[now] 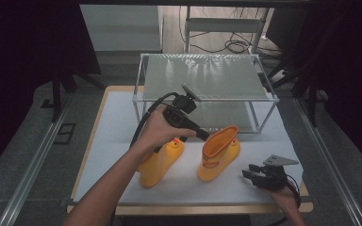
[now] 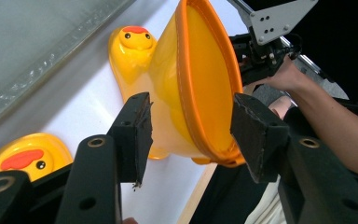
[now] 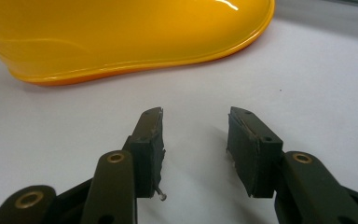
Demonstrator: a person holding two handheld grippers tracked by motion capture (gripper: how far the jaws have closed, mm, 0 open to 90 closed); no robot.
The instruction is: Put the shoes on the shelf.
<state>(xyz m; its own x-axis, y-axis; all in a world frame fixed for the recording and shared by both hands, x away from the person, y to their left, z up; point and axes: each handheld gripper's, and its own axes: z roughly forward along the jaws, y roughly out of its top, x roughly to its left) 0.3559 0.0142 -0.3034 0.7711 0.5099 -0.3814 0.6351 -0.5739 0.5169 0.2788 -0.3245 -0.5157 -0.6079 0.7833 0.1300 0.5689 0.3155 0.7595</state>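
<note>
Currently, the left gripper jaws stand open astride the right boot rim; right gripper open, boot at 12 o'clock.

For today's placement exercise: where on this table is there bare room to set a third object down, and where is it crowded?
Free: the white table top left of the left boot, and the near strip in front of both boots. Crowded: around the right boot, with the left gripper at its cuff, the right gripper alongside and the wire shelf behind.
</note>
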